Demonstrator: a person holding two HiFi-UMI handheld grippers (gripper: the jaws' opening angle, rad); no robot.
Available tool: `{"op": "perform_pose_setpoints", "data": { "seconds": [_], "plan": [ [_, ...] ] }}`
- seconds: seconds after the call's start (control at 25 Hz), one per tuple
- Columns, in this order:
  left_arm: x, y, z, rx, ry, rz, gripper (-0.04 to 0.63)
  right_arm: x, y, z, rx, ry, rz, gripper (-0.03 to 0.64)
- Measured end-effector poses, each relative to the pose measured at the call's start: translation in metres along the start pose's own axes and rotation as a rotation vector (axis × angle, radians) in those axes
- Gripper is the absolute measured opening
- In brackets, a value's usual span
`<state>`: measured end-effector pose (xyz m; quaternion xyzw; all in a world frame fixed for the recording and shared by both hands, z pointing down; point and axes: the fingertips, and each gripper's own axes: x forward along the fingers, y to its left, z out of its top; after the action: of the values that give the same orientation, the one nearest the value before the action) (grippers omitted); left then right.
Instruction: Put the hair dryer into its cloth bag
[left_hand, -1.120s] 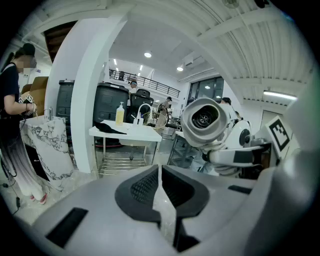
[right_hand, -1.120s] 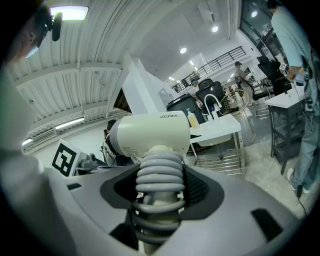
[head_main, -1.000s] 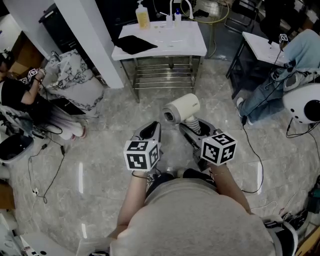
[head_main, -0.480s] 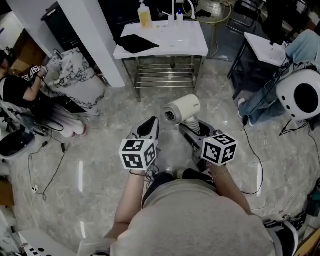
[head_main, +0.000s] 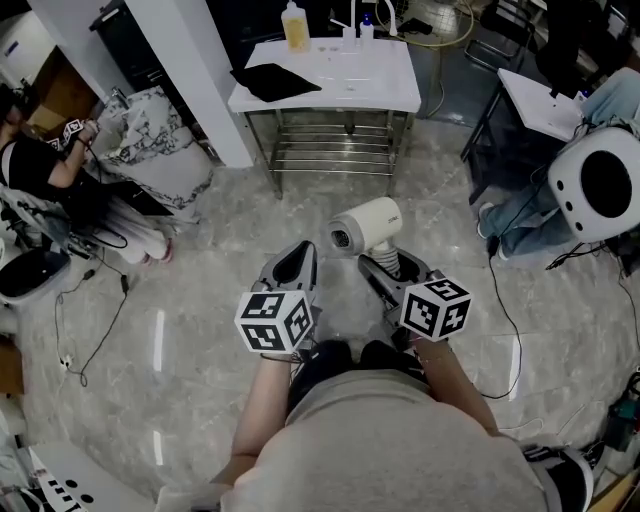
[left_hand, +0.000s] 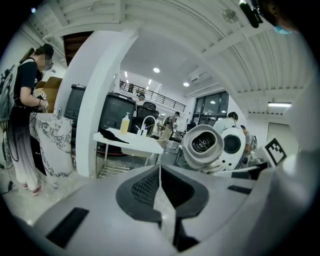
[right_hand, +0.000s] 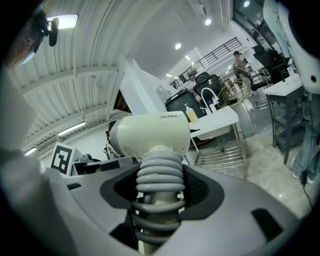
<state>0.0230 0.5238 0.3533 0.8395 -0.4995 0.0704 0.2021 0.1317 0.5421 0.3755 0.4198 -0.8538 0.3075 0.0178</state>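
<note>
Your right gripper (right_hand: 159, 190) has its jaws spread wide and pressed on both sides of the grey ribbed handle of the hair dryer (head_main: 365, 225). You hold the dryer up in the air above the floor, out in front of you. Its cream body lies across the top of the handle, and its round mouth points to your left. There is a small grey word printed on the body, but it is too small to read for sure.

Your left gripper (left_hand: 159, 172) has its jaws shut tight together with nothing between them. It is just beside the dryer, not touching it.

Each gripper carries a cube with black and white square markers.

The floor (head_main: 180, 330) is shiny grey stone with pale streaks, and thin cables lie on it. Ahead of you stands a white counter (head_main: 385, 90) on a metal frame. A flat black thing (head_main: 272, 82) lies by the counter's left edge. A yellow bottle (head_main: 295, 25) stands at its back edge near the left corner. A white pillar (head_main: 190, 70) rises to the left of the counter. Farther left, a person (head_main: 30, 170) in a black top stands at a marbled stand (head_main: 155, 150).
</note>
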Motion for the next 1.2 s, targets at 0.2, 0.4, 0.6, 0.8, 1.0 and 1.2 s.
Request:
{"op": "perform_pose_setpoints", "data": {
  "seconds": [0.2,0.4,0.6,0.8,1.0,1.2],
  "plan": [
    [0.001,-0.009,-0.016,0.005,0.035,0.002,0.015,-0.001,-0.011,-0.003,0.017,0.006,0.010,0.225],
    [0.013,0.004,-0.020,-0.024,0.063,0.026,0.015,0.013,-0.019,-0.003,0.027,0.026,0.022,0.225],
    [0.038,0.019,-0.013,-0.026,0.084,0.014,0.015,0.031,-0.035,0.007,0.009,0.035,-0.005,0.225],
    [0.062,0.036,-0.010,-0.021,0.101,0.001,0.016,0.050,-0.050,0.020,-0.002,0.014,-0.026,0.225],
    [0.098,0.075,0.016,-0.014,0.107,-0.009,0.016,0.100,-0.060,0.047,-0.018,0.012,-0.036,0.225],
    [0.131,0.119,0.051,-0.006,0.107,-0.042,0.015,0.160,-0.065,0.087,-0.042,0.003,-0.041,0.225]
  ]
}}
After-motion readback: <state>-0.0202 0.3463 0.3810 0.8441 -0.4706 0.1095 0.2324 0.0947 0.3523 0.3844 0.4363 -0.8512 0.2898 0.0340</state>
